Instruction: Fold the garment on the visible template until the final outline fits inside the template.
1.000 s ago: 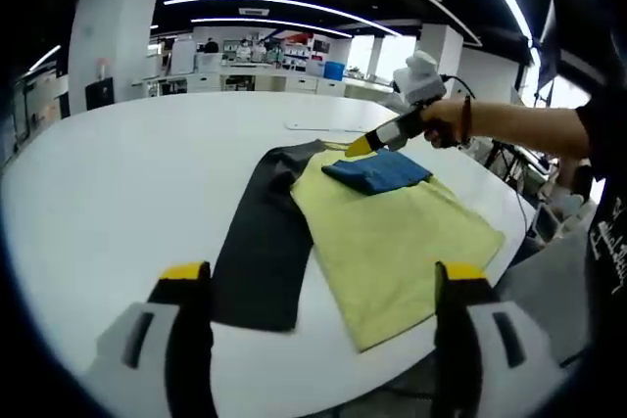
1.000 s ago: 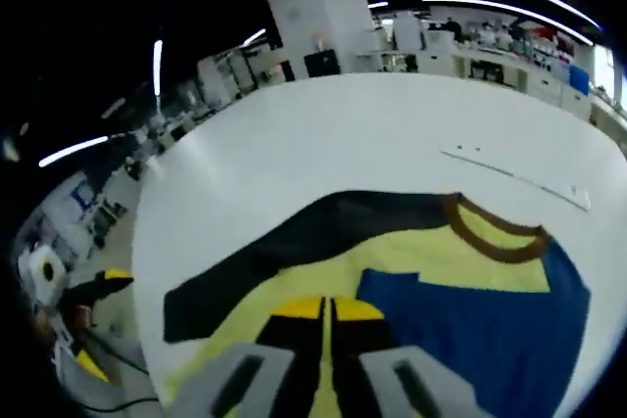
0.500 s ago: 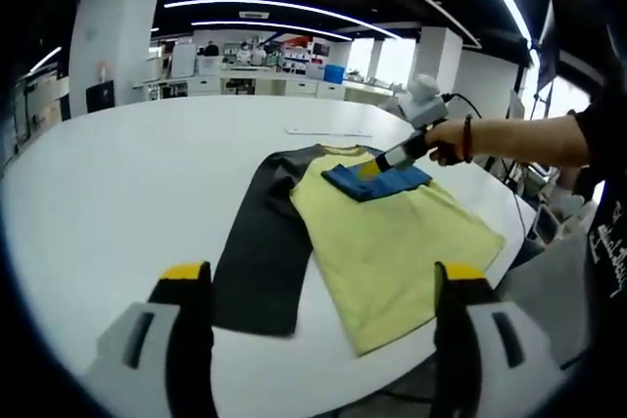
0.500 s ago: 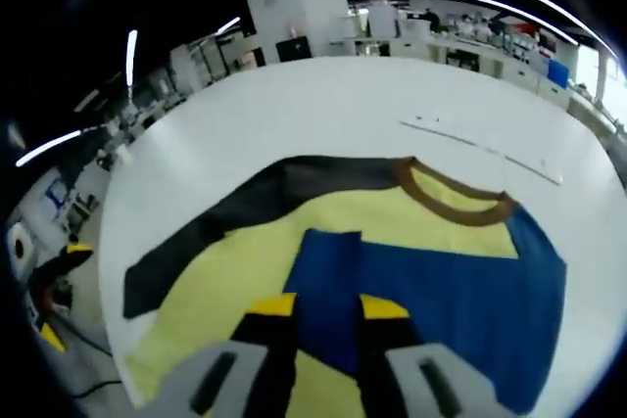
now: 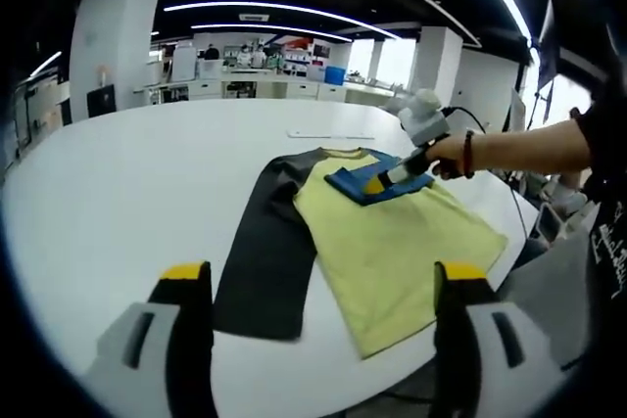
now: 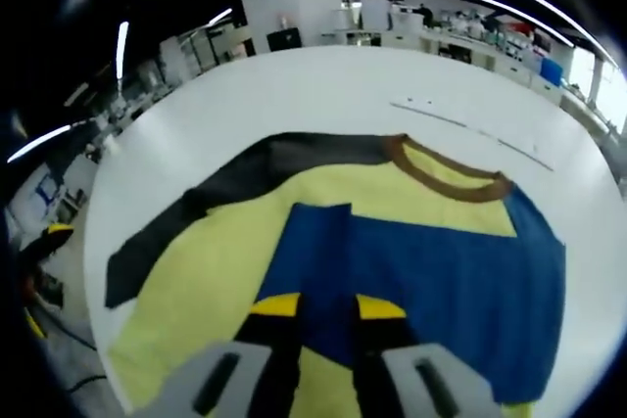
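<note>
Right hand-held gripper [image 6: 320,307], jaws slightly parted, grips nothing over the blue sleeve [image 6: 431,281]; left hand-held gripper [image 5: 323,276] gapes wide at 6 o'clock.

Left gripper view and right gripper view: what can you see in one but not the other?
The left gripper view has the person's hand holding the right gripper down on the shirt, and the shirt's bottom hem. The right gripper view has the brown collar up close. Both show the white table, the yellow shirt with its dark sleeve, and the blue sleeve folded over it.
</note>
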Tool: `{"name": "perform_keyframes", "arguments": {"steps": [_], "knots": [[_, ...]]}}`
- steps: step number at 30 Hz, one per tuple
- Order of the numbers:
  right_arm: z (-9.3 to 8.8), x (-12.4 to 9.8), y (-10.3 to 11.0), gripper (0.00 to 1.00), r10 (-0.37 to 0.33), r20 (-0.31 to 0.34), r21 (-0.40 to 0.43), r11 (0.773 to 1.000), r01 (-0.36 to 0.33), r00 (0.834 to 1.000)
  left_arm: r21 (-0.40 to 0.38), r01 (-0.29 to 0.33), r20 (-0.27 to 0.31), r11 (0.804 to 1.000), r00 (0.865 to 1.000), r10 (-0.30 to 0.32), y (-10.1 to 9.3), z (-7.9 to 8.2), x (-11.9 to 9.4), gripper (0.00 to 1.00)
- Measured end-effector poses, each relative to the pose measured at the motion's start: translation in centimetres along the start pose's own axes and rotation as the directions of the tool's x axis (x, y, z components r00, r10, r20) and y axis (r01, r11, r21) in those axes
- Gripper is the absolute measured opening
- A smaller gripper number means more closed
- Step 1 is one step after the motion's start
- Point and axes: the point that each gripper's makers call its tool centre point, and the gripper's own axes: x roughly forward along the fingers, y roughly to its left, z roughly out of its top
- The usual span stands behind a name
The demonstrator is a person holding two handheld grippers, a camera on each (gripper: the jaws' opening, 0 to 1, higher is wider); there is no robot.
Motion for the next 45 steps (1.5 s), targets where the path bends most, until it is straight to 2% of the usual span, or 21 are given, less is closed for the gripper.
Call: {"name": "perform_keyframes", "arguments": {"steps": [4, 6, 10, 13, 15, 16, 17, 18, 21, 22, 27, 29, 32, 35, 39, 42, 45], "knots": [[-0.1, 0.3, 0.2, 0.05, 0.006, -0.003, -0.01, 1.0, -0.006, 1.0, 0.002, 0.002, -0.004, 1.0, 1.0, -0.002, -0.1, 0.0, 0.0, 0.91], [-0.2, 0.1, 0.5, 0.02, 0.021, 0.003, 0.037, 0.999, -0.021, 1.0, 0.005, 0.003, -0.005, 1.0, 1.0, -0.003, -0.1, 0.0, 0.0, 0.91], [-0.2, 0.0, 0.1, 0.0, 0.038, 0.013, 0.077, 0.996, -0.038, 0.999, 0.011, 0.003, -0.006, 1.0, 1.0, -0.003, -0.1, 0.1, -0.1, 0.91], [0.0, -0.4, 0.7, 0.0, 0.071, 0.028, 0.106, 0.992, -0.073, 0.997, 0.013, 0.003, -0.002, 1.0, 1.0, -0.003, -0.1, 0.3, -0.2, 0.91], [0.4, -0.8, 1.5, 0.0, 0.105, 0.045, 0.13, 0.985, -0.11, 0.993, 0.015, 0.001, -0.001, 1.0, 1.0, -0.001, -0.1, 0.3, -0.3, 0.91], [0.9, -1.1, 2.5, 0.0, 0.143, 0.067, 0.14, 0.979, -0.152, 0.987, 0.016, 0.001, -0.002, 1.0, 1.0, -0.001, -0.2, 0.4, -0.3, 0.91], [1.1, -1.3, 2.7, 0.0, 0.149, 0.076, 0.143, 0.977, -0.159, 0.986, 0.016, 0.001, -0.001, 1.0, 1.0, -0.001, -0.2, 0.4, -0.3, 0.91], [1.4, -1.4, 2.9, 0.0, 0.152, 0.083, 0.132, 0.978, -0.162, 0.985, 0.015, 0.001, 0.002, 1.0, 1.0, -0.001, -0.2, 0.4, -0.3, 0.91], [1.9, -2.0, 5.0, 0.0, 0.22, 0.114, 0.131, 0.963, -0.235, 0.969, 0.014, 0.001, 0.004, 1.0, 1.0, -0.001, -0.3, 0.4, -0.2, 0.91], [2.3, -1.6, 5.2, 0.0, 0.232, 0.121, 0.121, 0.962, -0.246, 0.965, 0.013, 0.002, 0.003, 1.0, 1.0, -0.002, -0.3, 0.4, -0.2, 0.91], [2.1, -0.6, 6.6, 0.0, 0.271, 0.102, 0.077, 0.957, -0.279, 0.957, 0.012, 0.002, 0.008, 1.0, 1.0, -0.002, -0.4, 0.6, -0.2, 0.91], [1.6, -0.9, 7.5, 0.0, 0.284, 0.095, 0.05, 0.956, -0.29, 0.954, 0.012, 0.001, 0.01, 1.0, 1.0, -0.001, -0.3, 0.6, -0.2, 0.91], [1.4, -0.5, 8.3, 0.01, 0.321, 0.09, 0.015, 0.946, -0.324, 0.943, 0.01, 0.0, 0.011, 1.0, 1.0, 0.0, -0.4, 0.6, -0.3, 0.91], [1.3, -0.6, 8.9, 0.09, 0.334, 0.084, -0.027, 0.942, -0.333, 0.939, 0.011, -0.003, 0.008, 1.0, 1.0, 0.003, -0.3, 0.6, -0.4, 0.91], [1.8, -0.5, 8.1, 0.36, 0.293, 0.107, -0.128, 0.952, -0.279, 0.95, 0.01, 0.0, 0.008, 1.0, 1.0, 0.0, -0.3, 0.6, -0.4, 0.91], [2.0, -0.8, 7.8, 0.5, 0.285, 0.116, -0.15, 0.952, -0.267, 0.951, 0.011, -0.001, 0.007, 1.0, 1.0, 0.001, -0.2, 0.5, -0.4, 0.92], [2.1, -0.8, 7.6, 0.57, 0.287, 0.115, -0.158, 0.95, -0.268, 0.951, 0.011, -0.001, 0.009, 1.0, 1.0, 0.001, -0.3, 0.6, -0.3, 0.92]]}}
